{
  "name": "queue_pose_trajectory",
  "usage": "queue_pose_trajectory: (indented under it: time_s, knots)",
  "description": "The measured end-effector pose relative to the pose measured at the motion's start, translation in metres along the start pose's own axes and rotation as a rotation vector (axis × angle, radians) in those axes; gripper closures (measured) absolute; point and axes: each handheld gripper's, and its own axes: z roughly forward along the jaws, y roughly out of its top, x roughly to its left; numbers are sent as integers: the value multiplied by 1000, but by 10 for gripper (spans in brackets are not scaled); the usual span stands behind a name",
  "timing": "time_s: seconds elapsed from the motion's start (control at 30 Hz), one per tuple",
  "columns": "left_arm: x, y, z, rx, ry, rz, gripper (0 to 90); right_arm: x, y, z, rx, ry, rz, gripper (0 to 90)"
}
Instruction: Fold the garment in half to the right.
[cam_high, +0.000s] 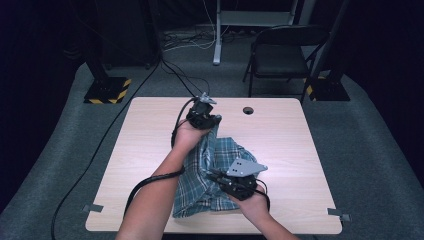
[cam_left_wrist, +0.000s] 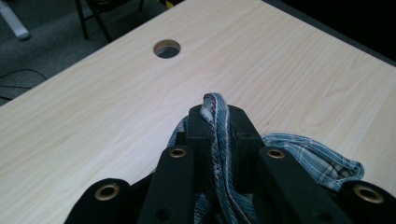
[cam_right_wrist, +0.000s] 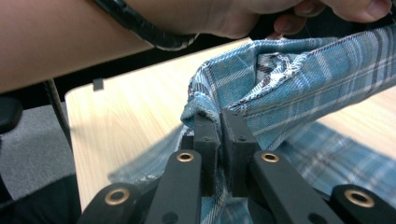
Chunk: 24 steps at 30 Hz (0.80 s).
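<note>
A blue plaid shirt (cam_high: 202, 172) lies bunched in the middle of the wooden table (cam_high: 280, 145). My left gripper (cam_high: 204, 116) is at the shirt's far end, shut on a fold of the plaid cloth (cam_left_wrist: 215, 108) that pokes out between its jaws. My right gripper (cam_high: 235, 184) is at the shirt's near right side, shut on a seamed edge of the shirt (cam_right_wrist: 261, 88). The cloth stretches upward between the two grippers, lifted a little off the table. A forearm and hand (cam_right_wrist: 93, 37) cross the top of the right gripper view.
A round cable hole (cam_high: 248, 110) sits in the table near its far edge, also seen as the hole (cam_left_wrist: 166, 48). A black folding chair (cam_high: 282, 52) stands beyond the table. Black cables (cam_high: 150, 180) trail from the grippers across the table and floor.
</note>
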Motion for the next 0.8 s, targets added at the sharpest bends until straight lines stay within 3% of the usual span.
queue_pose_trajectory:
  time_s: [0.27, 0.3, 0.33, 0.4, 0.43, 0.47, 0.53, 0.6, 0.63, 0.7, 0.77, 0.8]
  knots:
    - [-17, -7, 51, 46, -17, -10, 806, -21, -40, -15, 60, -62, 97, 820]
    - [-18, -8, 56, 43, -34, -2, 789, -23, -42, -17, 62, -65, 102, 806]
    - [-19, -9, 57, 41, -43, 6, 752, -24, -45, -20, 62, -75, 104, 790]
    - [-19, -9, 58, 36, -52, 5, 569, -25, -46, -23, 64, -88, 102, 757]
    - [-17, -9, 56, 26, -69, -4, 569, -26, -47, -24, 65, -101, 99, 723]
    - [-16, -9, 54, 21, -65, -1, 425, -28, -49, -29, 66, -121, 99, 698]
    - [-13, -10, 44, 7, -38, 17, 294, -32, -51, -40, 53, -161, 102, 666]
    - [-6, -14, 23, -21, -4, 22, 256, -34, -50, -48, 28, -174, 107, 655]
    - [-6, -14, 23, -21, -4, 22, 248, -34, -50, -48, 28, -174, 107, 655]
    - [0, -21, 7, -41, 19, 21, 246, -33, -45, -55, -1, -187, 99, 639]
    - [5, -31, -3, -32, 42, 17, 235, -31, -40, -57, -28, -193, 86, 626]
    - [10, -44, -10, -12, 59, 14, 234, -30, -37, -57, -35, -193, 74, 618]
